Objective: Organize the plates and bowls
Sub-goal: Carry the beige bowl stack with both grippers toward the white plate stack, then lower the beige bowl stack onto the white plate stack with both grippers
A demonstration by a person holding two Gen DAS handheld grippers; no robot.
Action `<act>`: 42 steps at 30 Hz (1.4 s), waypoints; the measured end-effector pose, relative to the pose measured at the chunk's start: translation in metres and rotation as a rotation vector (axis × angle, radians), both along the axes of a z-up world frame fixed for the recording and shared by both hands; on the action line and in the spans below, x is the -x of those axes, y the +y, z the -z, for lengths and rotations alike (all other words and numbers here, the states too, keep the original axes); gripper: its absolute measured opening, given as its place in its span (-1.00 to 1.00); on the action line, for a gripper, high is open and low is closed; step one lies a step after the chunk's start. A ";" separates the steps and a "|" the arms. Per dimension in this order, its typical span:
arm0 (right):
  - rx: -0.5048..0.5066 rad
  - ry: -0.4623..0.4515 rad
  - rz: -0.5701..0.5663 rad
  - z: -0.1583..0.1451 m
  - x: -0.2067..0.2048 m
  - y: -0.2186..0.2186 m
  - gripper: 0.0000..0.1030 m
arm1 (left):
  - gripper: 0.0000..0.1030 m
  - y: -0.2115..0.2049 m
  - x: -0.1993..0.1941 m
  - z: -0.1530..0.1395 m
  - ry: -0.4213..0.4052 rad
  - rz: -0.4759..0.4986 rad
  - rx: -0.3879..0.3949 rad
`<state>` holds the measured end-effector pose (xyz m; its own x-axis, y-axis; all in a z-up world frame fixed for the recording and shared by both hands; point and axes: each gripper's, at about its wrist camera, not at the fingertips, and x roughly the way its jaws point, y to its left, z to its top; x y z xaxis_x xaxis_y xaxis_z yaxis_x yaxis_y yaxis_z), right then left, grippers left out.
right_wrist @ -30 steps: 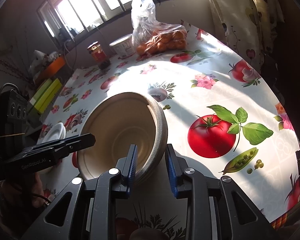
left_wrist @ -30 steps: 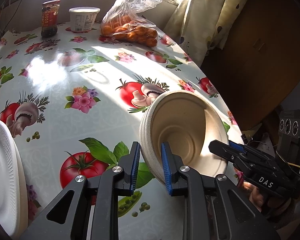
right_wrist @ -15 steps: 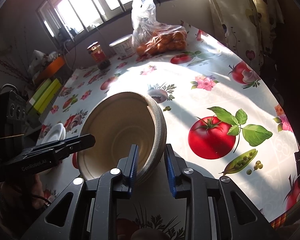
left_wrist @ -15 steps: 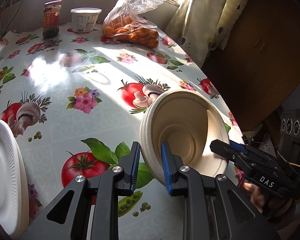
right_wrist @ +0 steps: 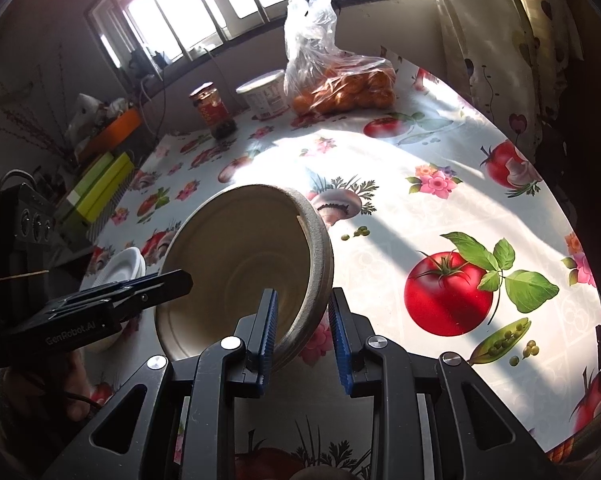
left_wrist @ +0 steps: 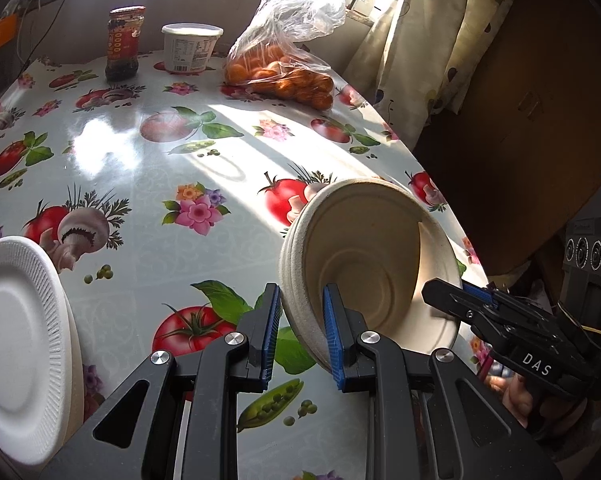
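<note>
Bowl stack (left_wrist: 364,256) – count unclear

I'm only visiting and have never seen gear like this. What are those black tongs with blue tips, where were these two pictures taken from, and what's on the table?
There is no robot here. A person holds a hand tool in each hand, each with two black fingers and blue pads. A wide-angle camera sits on each tool and looks along its fingers, so one picture comes from the left gripper and the other from the right gripper.

Both grip the rim of a tilted stack of beige paper bowls, one on each side. In each picture the other tool shows at the edge.

On the flowery tablecloth lie white foam plates, a sauce jar, a white tub and a bag of oranges.
</note>
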<state>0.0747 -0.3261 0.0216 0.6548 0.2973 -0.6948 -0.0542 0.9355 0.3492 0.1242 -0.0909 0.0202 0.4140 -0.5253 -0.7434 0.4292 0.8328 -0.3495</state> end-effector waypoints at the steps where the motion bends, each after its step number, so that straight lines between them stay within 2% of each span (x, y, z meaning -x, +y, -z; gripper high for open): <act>1: 0.001 -0.001 -0.005 -0.001 -0.001 0.002 -0.50 | -0.56 0.002 0.000 -0.001 -0.002 -0.007 0.001; 42: -0.018 0.003 -0.283 -0.020 -0.046 0.119 -0.50 | -0.56 0.120 0.010 -0.020 -0.040 -0.288 -0.018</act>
